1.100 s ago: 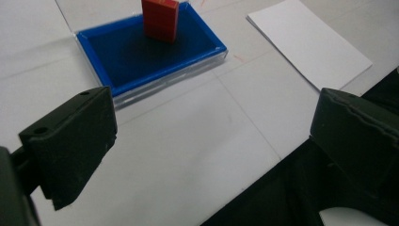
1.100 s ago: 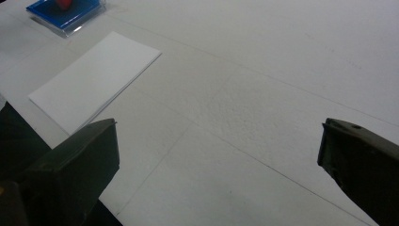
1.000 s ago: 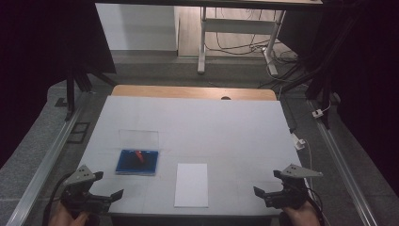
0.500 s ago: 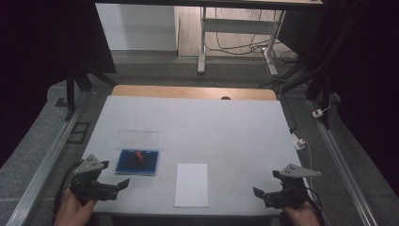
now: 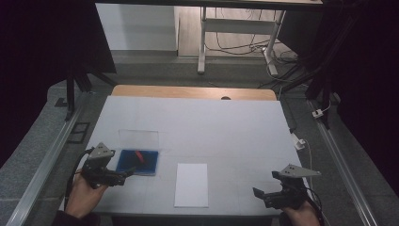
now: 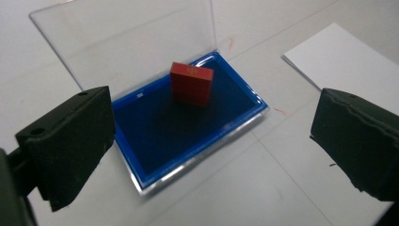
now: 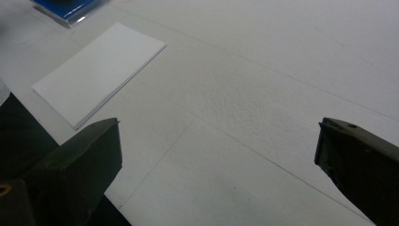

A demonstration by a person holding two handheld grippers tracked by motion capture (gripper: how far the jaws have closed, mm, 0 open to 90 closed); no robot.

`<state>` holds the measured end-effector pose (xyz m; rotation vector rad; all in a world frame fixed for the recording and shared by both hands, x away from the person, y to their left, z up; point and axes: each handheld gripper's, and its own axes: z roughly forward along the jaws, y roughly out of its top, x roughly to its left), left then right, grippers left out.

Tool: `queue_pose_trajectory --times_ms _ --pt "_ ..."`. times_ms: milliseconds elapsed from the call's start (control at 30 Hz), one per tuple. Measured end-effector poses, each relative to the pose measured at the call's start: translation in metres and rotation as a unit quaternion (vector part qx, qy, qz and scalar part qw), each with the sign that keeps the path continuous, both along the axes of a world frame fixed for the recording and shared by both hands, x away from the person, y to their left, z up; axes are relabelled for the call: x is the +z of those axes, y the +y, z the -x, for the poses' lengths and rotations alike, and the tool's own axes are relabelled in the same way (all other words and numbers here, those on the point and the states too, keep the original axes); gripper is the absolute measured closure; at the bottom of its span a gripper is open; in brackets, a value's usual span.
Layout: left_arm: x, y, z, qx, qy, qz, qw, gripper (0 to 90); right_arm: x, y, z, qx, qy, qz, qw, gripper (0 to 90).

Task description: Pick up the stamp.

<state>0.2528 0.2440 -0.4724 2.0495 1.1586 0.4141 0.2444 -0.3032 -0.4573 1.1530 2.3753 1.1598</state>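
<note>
Left gripper (image 6: 211, 141), jaws wide apart and holding nothing, is aimed at an open blue ink pad case (image 6: 188, 127) lying flat on the white table (image 5: 226, 127) just ahead of it. A small red block (image 6: 190, 84) stands upright on the blue pad, ahead of the jaws and not touched by either; the clear lid (image 6: 127, 42) stands open behind it. A white sheet stack (image 5: 191, 184) lies just right of the case. Right gripper (image 5: 263, 195), jaws likewise spread and empty, hovers at the table's near right edge, well apart from the case.
</note>
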Motion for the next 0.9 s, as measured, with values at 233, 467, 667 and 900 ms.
queue_pose_trajectory --times_ms 233,467,667,900 --pt "-0.001 -0.008 -0.023 -0.02 0.004 -0.005 0.9998 0.0 0.0 -0.001 -0.001 0.002 0.003 -0.007 1.0 1.1" --pt "-0.007 -0.017 -0.037 -0.028 0.009 -0.005 0.9996 0.0 0.0 -0.001 0.0 0.005 0.005 -0.005 1.0 1.1" --pt "-0.017 -0.017 -0.045 -0.037 0.015 -0.001 0.9992 0.0 0.0 0.0 0.0 0.006 0.006 -0.004 1.0 1.1" --pt "-0.03 -0.015 -0.054 -0.041 0.033 -0.015 0.9985 0.0 -0.001 0.0 0.0 0.007 0.005 -0.004 1.0 1.1"
